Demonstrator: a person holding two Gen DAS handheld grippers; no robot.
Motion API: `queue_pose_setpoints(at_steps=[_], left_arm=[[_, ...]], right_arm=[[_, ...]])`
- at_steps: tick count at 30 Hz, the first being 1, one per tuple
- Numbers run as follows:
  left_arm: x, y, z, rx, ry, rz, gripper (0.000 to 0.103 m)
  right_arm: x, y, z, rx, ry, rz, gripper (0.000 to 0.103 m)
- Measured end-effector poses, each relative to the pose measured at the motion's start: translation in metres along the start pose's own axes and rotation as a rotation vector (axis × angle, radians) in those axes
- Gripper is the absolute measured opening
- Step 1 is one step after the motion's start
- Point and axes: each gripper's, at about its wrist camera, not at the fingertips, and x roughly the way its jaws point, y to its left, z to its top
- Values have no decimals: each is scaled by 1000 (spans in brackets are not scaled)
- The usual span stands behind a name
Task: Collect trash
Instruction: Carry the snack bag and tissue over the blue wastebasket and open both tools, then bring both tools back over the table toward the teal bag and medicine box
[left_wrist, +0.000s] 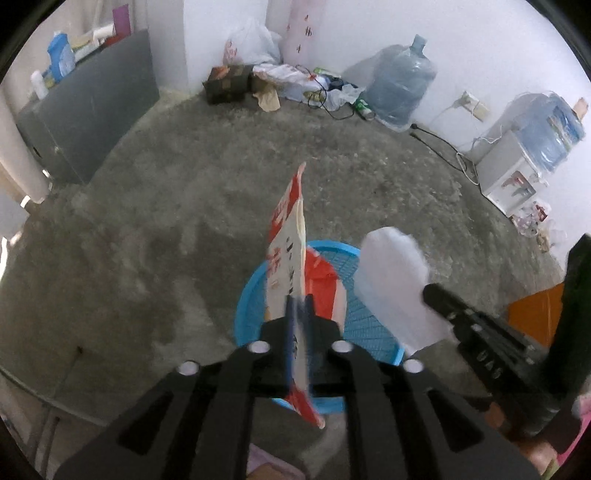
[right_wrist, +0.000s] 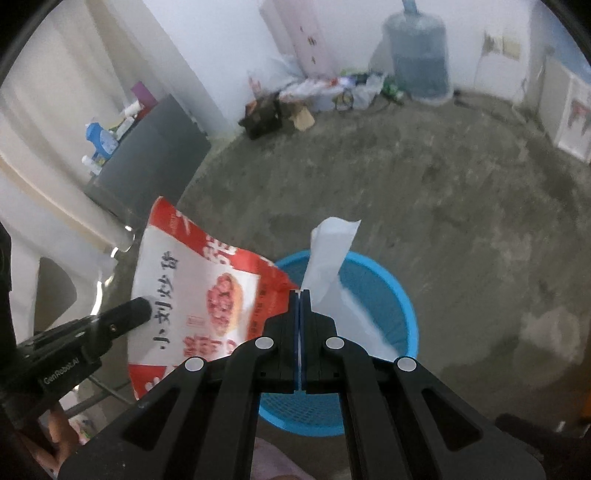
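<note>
The left gripper (left_wrist: 300, 301) sits at the lower centre of the left wrist view with its jaws parted a little; the red-and-white snack bag (left_wrist: 286, 254) stands edge-on between them, and whether the pads are pressing on it I cannot tell (blur hides the contact). The bag's long axis runs up the frame from the fingertips, and its lower corner hangs down past them. Directly behind and below it lies the blue basket (left_wrist: 373, 325), filling the lower middle of the picture, so the bag is already over the basket's mouth.

In the right wrist view the right gripper (right_wrist: 300, 293) is fully closed, pinching the bottom of a white tissue (right_wrist: 328, 254) that rises toward the upper right of the fingertips. The basket (right_wrist: 388, 295) lies just beyond and beneath those tips, at lower centre-right, so the tissue too is above it. The snack bag (right_wrist: 192, 295) shows broadside at the left, over the basket's left rim.

Both pieces hang over the target, each nearly upright; a drop seems to need only release, though the wide bag could catch the rim.
</note>
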Motion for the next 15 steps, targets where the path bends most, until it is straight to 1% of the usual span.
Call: queue_pose_setpoints(at_steps=[1,2,3,4,5,6,7,9,10,15], left_arm=[[3,1,1,0,12,-5,42],[6,-1,3,3,16,5,48],[6,0,4,3,5,14,51],[3,1,6,0,-11,20,53],[1,2,8,-10,-19,17,55],[-3,6,9,-33,-25,5,58],[-5,7,8,-47,-31,1,59],[-14,10,10,-71,-52,-6,59],[-19,10,11,-73,-65,-7,60],[-49,6,12,-68,-124,-2,60]], right_arm=[[6,-3,0,13,13,4,3],[11,-5,1,23,27,12,4],[14,-7,0,32,43,24,5],[20,-9,1,44,69,31,12],[22,-10,1,54,82,29,25],[23,-11,2,56,83,27,31],[20,-11,1,55,74,16,38],[12,-11,2,61,58,27,39],[9,-11,2,64,51,31,41],[-12,-12,2,56,4,41,44]])
